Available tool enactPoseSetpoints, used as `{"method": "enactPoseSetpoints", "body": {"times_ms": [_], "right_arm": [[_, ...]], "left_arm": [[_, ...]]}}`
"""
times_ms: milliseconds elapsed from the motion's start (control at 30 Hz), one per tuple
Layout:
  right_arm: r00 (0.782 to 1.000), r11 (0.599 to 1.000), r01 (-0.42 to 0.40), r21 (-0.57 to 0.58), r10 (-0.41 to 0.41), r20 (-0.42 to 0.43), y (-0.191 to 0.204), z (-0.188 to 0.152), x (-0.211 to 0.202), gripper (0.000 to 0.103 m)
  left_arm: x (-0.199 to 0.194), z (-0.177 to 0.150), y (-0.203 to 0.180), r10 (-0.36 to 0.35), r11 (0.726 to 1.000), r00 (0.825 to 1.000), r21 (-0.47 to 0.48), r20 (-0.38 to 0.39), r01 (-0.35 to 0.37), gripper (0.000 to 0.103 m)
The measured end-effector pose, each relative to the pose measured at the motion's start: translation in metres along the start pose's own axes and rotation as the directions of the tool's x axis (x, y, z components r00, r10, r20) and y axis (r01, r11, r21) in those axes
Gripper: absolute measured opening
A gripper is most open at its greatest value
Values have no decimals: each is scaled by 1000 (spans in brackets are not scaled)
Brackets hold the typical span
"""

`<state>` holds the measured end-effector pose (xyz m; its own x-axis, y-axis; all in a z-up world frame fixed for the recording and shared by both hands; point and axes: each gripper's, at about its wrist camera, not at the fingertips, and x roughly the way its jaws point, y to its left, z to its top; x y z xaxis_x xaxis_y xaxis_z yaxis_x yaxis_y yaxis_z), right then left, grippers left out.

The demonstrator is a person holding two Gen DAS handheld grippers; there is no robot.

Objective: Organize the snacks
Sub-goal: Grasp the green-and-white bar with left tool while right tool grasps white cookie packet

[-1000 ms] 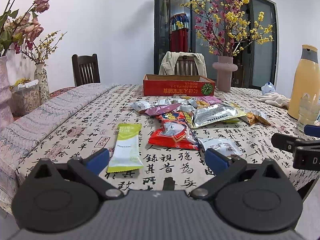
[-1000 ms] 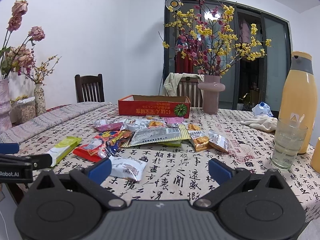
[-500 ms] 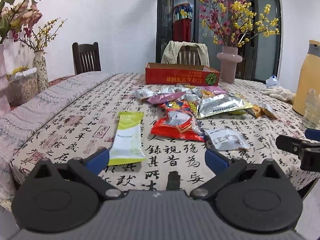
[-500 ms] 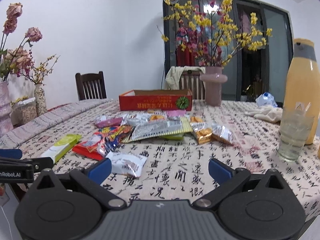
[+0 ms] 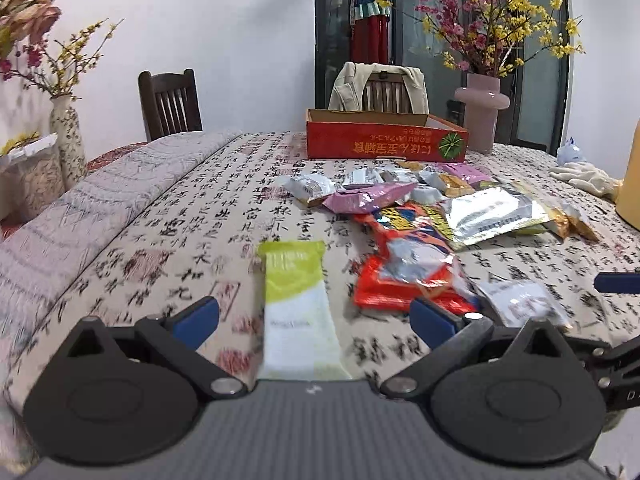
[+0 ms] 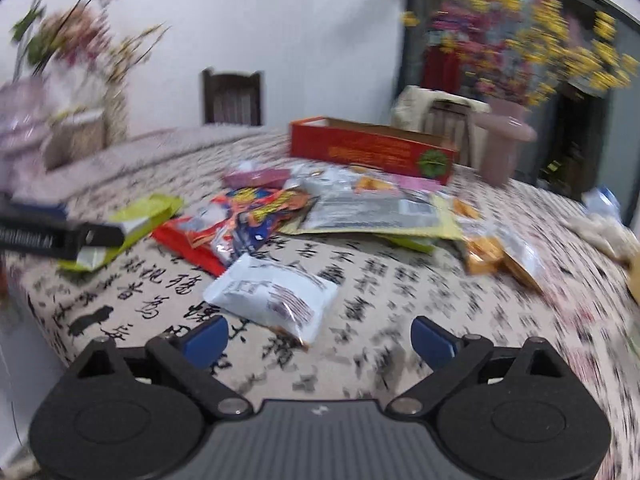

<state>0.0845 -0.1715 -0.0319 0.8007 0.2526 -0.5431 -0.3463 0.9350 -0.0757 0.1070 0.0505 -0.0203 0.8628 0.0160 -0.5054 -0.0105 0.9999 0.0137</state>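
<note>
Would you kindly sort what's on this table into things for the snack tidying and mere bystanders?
For the job: green-white packet, red packet, white packet, silver pouch, red box.
Just lying about: pink vase, white cloth, yellow flask.

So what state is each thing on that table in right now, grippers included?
left gripper: open, green-and-white packet between its fingers, not pinched.
right gripper: jaws closing, white packet just ahead, nothing gripped.
red box: open-topped, upright.
snack pile: loose, overlapping, outside the box.
</note>
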Motion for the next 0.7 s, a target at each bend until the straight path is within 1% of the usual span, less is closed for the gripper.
{"method": "enactPoseSetpoints", "body": {"times_ms": [67, 100, 167, 233, 300, 367, 400, 433, 467, 500, 533, 567, 600, 700], "right_arm": [[999, 999, -20, -46, 18, -31, 2, 8, 15, 95], [999, 998, -28, -64, 25, -45, 3, 11, 23, 91], [998, 997, -38, -69, 34, -52, 3, 19, 34, 90], [998, 998, -22, -64, 18, -64, 0, 27, 46, 87], [997, 999, -2, -52, -1, -74, -3, 34, 58, 87], [996, 999, -6, -36, 3, -85, -7, 39, 65, 86], [996, 1000, -13, -23, 11, -92, -10, 41, 69, 83], [995, 1000, -24, -1, 24, -98, -13, 42, 72, 81], [993, 999, -41, 29, 44, -107, -17, 45, 75, 72], [991, 996, -63, 62, 70, -113, -21, 47, 78, 61], [990, 993, -79, 88, 89, -112, -24, 47, 79, 58], [991, 994, -69, 90, 79, -110, -25, 48, 80, 51], [992, 995, -60, 85, 69, -106, -25, 47, 80, 47], [993, 992, -71, 100, 80, -87, -26, 42, 74, 41]], "left_arm": [[11, 3, 3, 4, 1000, 1000, 7, -19, -4, 99], [15, 4, 4, 8, 1000, 999, 17, -31, -8, 99], [24, 6, 9, 8, 1000, 999, 19, -49, -7, 98], [32, 7, 13, 0, 1000, 998, 10, -61, 1, 98], [39, 8, 15, -6, 1000, 997, 14, -78, 7, 93], [46, 10, 18, -15, 1000, 995, 13, -100, 16, 84], [49, 11, 19, -22, 1000, 994, -1, -110, 22, 81], [52, 11, 21, -23, 1000, 993, -18, -117, 21, 75], [52, 10, 22, -16, 999, 994, -31, -108, 12, 69], [52, 11, 21, -8, 999, 994, -33, -108, 5, 64], [51, 11, 21, -1, 999, 994, -33, -107, -3, 56], [51, 11, 21, -4, 999, 994, -45, -106, -1, 47], [49, 12, 21, -13, 998, 994, -58, -107, 7, 41], [42, 9, 20, -29, 997, 994, -81, -109, 20, 39]]}}
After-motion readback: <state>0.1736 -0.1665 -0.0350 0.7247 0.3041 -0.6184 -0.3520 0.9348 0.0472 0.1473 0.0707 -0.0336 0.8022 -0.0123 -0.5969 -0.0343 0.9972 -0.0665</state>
